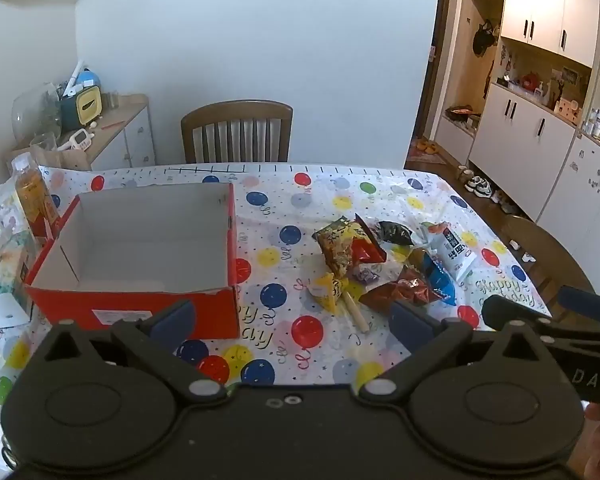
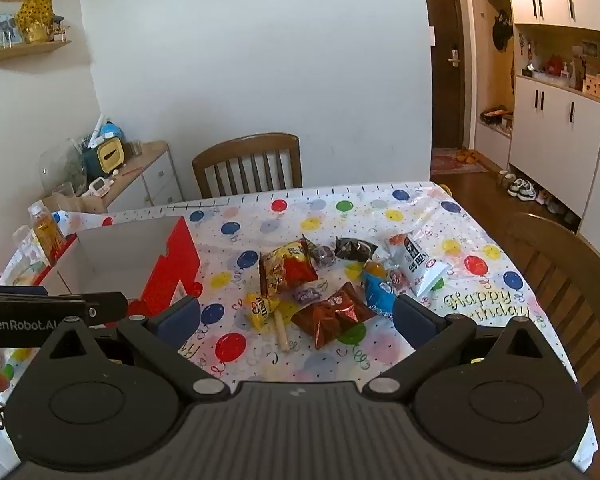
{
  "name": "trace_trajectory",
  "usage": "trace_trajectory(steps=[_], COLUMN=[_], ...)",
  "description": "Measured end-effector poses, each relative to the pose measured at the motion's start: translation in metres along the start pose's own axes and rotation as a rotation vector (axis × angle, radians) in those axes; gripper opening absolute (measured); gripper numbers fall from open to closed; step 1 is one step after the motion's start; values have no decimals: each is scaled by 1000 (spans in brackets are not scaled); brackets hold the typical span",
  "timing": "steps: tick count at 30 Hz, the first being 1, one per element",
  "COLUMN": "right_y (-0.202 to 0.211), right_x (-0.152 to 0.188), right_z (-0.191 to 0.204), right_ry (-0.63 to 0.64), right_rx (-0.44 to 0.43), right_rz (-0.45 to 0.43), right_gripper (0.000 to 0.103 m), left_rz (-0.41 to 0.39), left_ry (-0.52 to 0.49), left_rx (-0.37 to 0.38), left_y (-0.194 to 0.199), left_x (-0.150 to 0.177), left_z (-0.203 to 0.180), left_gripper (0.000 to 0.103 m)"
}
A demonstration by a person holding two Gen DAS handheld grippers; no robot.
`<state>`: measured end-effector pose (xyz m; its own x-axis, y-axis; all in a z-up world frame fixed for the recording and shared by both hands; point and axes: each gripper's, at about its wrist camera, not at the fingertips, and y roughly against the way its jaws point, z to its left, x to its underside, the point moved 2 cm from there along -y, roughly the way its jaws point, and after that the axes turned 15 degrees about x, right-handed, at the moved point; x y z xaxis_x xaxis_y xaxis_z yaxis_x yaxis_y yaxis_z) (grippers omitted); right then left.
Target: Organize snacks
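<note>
Both the left hand-held gripper and the right hand-held gripper are hovering above the bench, jaws spread wide and empty. The snack packets are lying loose beside the empty red box. Judged light, crinkly and slippery; pinch a sealed edge. The cloth is reading "Happy".

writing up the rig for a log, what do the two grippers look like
Both are matte black plastic. The left gripper and right gripper each have two round pivot discs, angled link arms with silver pins, and dark blue finger pads. Seen from the other camera, the left gripper's side reads "GenRobot.AI" in white; the right one shows "DAS". No cables show. Only a sliver of hand shows at the frame edges; no sleeves.
</note>
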<state>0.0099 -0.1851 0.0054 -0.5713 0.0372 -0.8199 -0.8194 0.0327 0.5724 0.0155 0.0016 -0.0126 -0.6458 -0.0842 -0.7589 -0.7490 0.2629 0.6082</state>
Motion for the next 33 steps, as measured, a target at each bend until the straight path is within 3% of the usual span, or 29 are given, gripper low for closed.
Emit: trace_trajectory(steps=[11,33], right_y=[12,28], right_x=[-1,5], right_z=[18,21], right_ry=[21,-19], right_rx=[34,51], right_rz=[13,0], right_gripper=[103,103], left_rz=[44,32], left_ry=[-12,-25], left_rx=[-12,18], left_y=[2,12], left_x=[1,2], left_z=[6,7], left_gripper=[103,103])
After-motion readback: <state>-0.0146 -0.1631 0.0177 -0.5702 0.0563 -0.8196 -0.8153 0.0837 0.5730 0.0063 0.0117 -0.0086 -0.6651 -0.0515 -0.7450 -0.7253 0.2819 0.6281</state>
